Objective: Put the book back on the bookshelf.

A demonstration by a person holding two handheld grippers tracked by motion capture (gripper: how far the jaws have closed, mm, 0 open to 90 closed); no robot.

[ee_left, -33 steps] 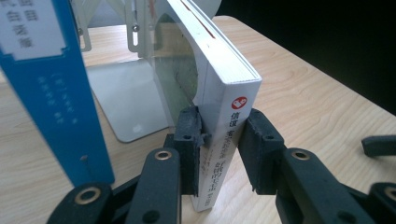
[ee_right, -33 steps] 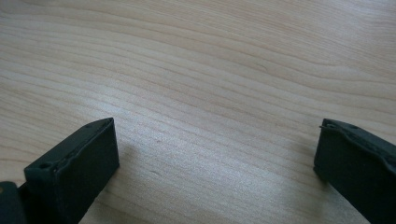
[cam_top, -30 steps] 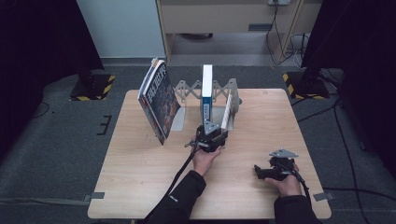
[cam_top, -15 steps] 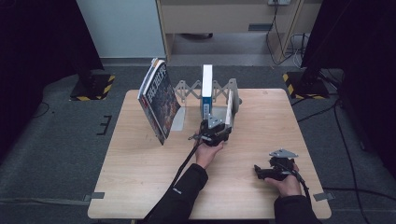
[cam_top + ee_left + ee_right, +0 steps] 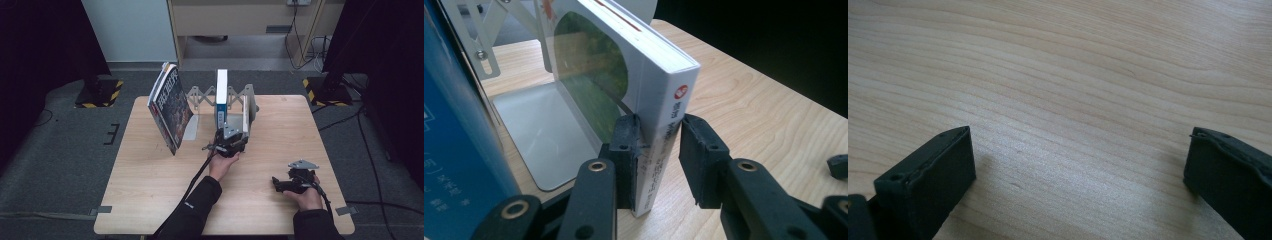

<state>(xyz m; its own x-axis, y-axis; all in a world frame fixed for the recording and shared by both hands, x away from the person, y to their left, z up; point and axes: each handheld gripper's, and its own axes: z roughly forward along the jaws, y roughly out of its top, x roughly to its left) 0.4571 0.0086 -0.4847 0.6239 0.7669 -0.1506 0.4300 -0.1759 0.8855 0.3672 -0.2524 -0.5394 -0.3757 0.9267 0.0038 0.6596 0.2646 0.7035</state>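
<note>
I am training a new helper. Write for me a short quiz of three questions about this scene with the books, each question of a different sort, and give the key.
1. True or false: the right tongs are open over the bare table and hold nothing.
2. Which thing stands between the jaws of the left tongs?
A. the white book
B. a blue cup
C. a roll of tape
3. How many books are there on the table in all?

Key: 1. True. 2. A. 3. Three.
</note>
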